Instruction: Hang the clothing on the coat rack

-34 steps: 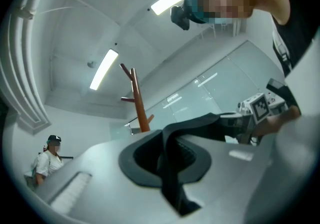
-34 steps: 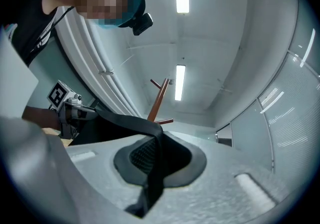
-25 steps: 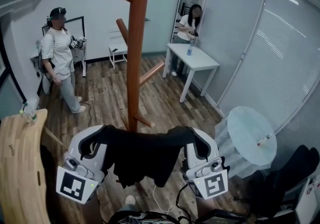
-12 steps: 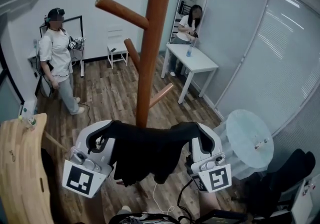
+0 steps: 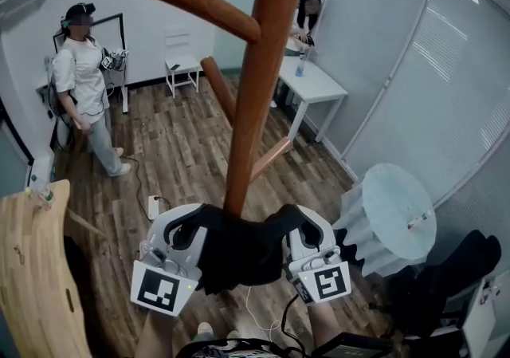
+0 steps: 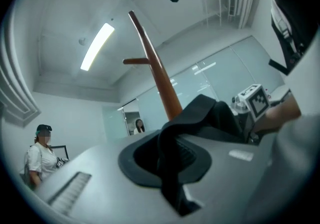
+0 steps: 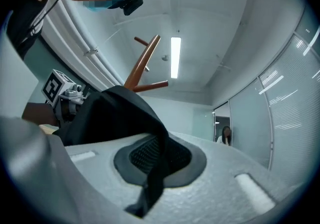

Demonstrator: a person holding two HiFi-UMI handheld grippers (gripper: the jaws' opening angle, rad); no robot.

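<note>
the dark wood-plank floor (image 5: pixel 175 149) fills the room, closed on the right by a frosted glass partition wall (image 5: pixel 414 69). a tall brown wooden coat rack (image 5: pixel 259 93) rises in the middle, its round trunk carrying slanted pegs: one long peg reaches up to the left, a shorter one sits lower on that side, and another points down to the right. none of these pegs carries anything.

to the right stands a round glass-topped table with a white skirt (image 5: pixel 394 213), and behind the rack a white rectangular counter (image 5: pixel 319 85) with a small blue bottle (image 5: pixel 301 67) upright on it. a pale curved wooden board (image 5: pixel 36 269) shows at the left edge. a person in white (image 5: pixel 80 93) stands at the left wall; another person (image 5: pixel 307 17) stands behind the counter.

the black cloth garment (image 5: pixel 239 249) is held up in the air, stretched between the two grippers just in front of the lower trunk and below all the pegs; whether it touches the trunk cannot be told.

the left gripper (image 5: pixel 190 230) has its jaws closed tight on a fold of the garment at one end, the cloth running out from the pinch (image 6: pixel 170 168). the right gripper (image 5: pixel 304 225) likewise has its jaws clamped on the other end, a strip of cloth squeezed between them (image 7: pixel 155 163).
</note>
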